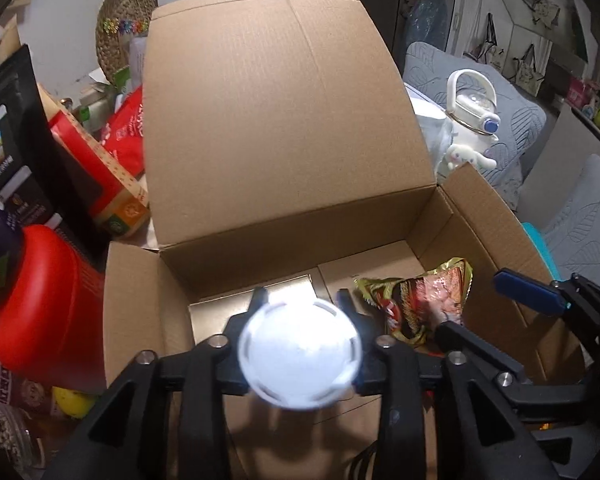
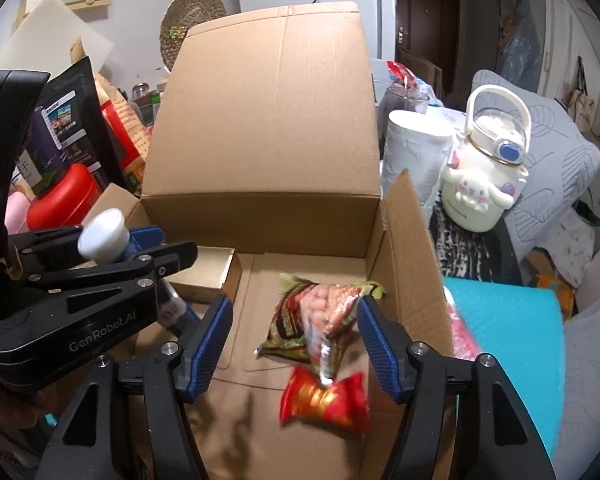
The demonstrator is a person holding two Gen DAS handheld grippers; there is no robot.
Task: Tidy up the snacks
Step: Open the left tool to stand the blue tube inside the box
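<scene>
1. Two grippers hang over an open cardboard box (image 2: 260,128).
2. The left gripper (image 1: 300,300) has a white-capped container (image 1: 299,350) between its fingers; whether they pinch it, I cannot tell.
3. The right gripper (image 2: 294,328) is spread, with a nut packet (image 2: 320,320) between its pads, untouched.
4. A red packet (image 2: 326,402) and a gold carton (image 2: 206,274) lie on the box floor.

White cap (image 1: 299,354) overexposed, hides gold box (image 1: 252,304); red packet (image 2: 326,402) blurred
</scene>
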